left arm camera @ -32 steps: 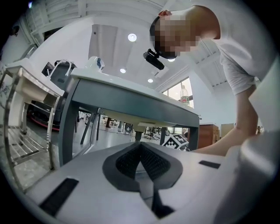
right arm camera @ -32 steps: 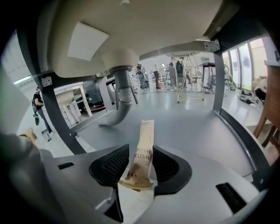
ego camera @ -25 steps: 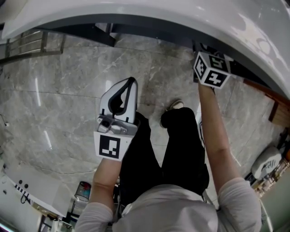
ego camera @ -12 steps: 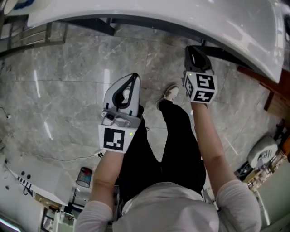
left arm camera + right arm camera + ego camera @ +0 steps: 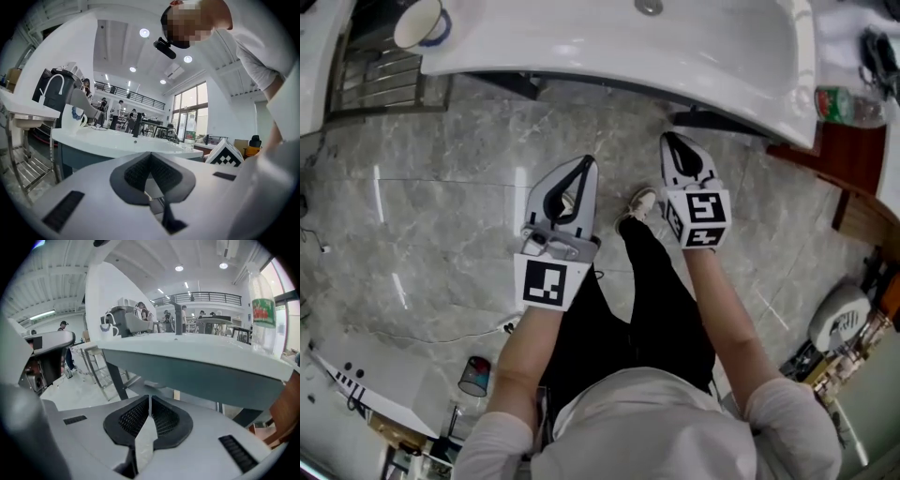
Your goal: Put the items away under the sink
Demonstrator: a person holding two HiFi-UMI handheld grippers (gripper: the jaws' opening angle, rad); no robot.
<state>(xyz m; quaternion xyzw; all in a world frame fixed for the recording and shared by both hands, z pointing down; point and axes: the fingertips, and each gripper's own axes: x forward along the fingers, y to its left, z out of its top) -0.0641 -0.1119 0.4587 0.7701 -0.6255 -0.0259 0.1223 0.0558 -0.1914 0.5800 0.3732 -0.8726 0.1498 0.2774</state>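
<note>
Here, left tongs (image 5: 573, 178): hovering pressed together, gripping nothing.
Right tongs (image 5: 673, 150): hovering closed and empty, near the sink (image 5: 581, 56) edge.
Mug (image 5: 417, 21): sitting at the sink's left end.

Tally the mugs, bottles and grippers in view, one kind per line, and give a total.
Mugs: 1, the white mug at the left end of the sink.
Bottles: 1, the green-labelled bottle past its right end.
Grippers: 2, the left gripper and the right gripper, both shut and empty.
Total: 4
</note>
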